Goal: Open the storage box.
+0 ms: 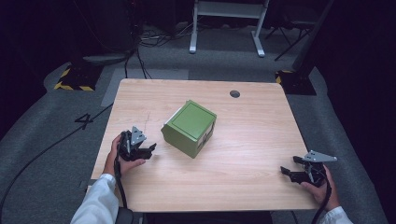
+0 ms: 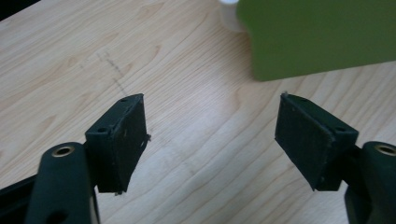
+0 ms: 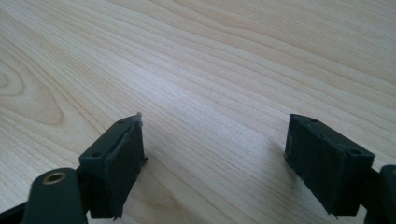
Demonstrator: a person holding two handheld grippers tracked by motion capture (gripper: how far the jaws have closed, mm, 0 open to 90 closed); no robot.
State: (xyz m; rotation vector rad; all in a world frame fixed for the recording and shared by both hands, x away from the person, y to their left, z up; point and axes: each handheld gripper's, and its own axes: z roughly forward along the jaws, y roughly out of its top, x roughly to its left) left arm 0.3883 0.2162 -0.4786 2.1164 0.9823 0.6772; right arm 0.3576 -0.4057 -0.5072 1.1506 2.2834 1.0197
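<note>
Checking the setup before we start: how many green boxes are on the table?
1. The green box sits near the middle of the wooden table, just ahead of the left hand-held gripper. Anything behind it would be hidden.

In the left gripper view we see the green box cut off by the top and right edges, blurred. A white thing beside it is too cropped to identify. We cannot read the box's label.

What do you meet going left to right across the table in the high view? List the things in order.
Left gripper → green box → table hole → right gripper.
</note>
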